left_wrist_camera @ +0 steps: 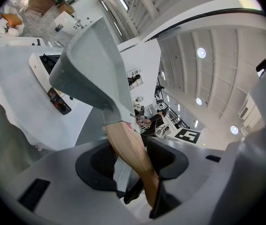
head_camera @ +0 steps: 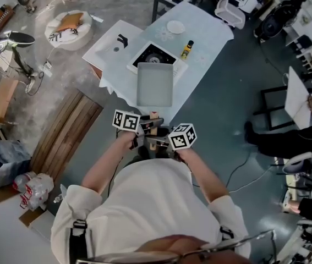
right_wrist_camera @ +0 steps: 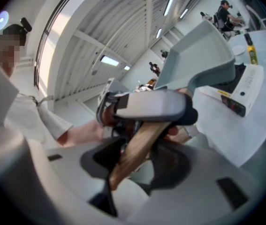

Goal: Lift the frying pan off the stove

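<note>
Presently my left gripper [left_wrist_camera: 135, 168] and right gripper [right_wrist_camera: 140, 163] clench the frying pan [head_camera: 154, 84] by its handle [left_wrist_camera: 128, 149], seemingly clear of the stove [head_camera: 157, 53]; next, keep it level

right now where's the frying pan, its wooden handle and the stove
frying pan [head_camera: 154, 84]: head view, centre of its grey square body.
wooden handle [left_wrist_camera: 130, 151]: left gripper view, midway along it.
stove [head_camera: 154, 54]: head view, its black cooking zone.

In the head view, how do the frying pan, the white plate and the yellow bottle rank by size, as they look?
1. frying pan, but it is held up nearer the camera, which enlarges it
2. white plate
3. yellow bottle
</note>
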A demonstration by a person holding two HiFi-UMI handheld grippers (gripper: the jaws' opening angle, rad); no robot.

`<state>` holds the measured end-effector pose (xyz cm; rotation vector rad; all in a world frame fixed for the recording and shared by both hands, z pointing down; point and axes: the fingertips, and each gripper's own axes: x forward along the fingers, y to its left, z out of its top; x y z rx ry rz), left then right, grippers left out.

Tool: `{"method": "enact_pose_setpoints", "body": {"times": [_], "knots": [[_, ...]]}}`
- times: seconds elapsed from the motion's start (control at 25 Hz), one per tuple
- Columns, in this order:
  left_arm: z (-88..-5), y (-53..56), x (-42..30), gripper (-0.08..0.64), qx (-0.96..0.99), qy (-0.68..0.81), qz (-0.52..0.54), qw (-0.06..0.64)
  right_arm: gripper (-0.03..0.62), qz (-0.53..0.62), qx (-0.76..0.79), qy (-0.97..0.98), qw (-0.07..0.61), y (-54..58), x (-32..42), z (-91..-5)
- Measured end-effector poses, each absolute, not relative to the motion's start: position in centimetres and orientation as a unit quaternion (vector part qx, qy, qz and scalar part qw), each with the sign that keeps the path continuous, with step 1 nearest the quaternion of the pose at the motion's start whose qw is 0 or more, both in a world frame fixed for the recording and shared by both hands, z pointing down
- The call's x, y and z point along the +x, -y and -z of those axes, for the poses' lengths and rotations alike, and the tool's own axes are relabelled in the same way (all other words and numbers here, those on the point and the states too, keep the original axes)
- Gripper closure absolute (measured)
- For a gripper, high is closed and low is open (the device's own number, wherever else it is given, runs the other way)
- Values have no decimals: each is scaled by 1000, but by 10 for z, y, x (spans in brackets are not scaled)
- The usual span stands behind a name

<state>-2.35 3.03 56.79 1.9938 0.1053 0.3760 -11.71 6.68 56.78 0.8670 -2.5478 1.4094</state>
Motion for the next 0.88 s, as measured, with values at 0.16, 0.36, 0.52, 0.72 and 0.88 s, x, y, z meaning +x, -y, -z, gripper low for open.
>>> {"method": "enact_pose_setpoints", "body": {"times": [0.16, 0.36, 0.52, 0.72, 0.88], "knots": [[-563, -33, -18, 345, 837, -43, -156, 523, 383, -460, 283, 840, 53, -70, -111, -564], [-555, -37, -8, 345, 840, -36, -149, 521, 382, -452, 274, 847, 56, -76, -101, -558], [-554, -40, 0, 345, 841, -29, -144, 521, 382, -449, 267, 851, 56, -81, -93, -555], [-551, -40, 9, 345, 842, -24, -140, 521, 382, -446, 261, 854, 60, -82, -83, -553], [-550, -44, 17, 345, 842, -20, -134, 523, 382, -444, 256, 856, 61, -86, -75, -552]]}}
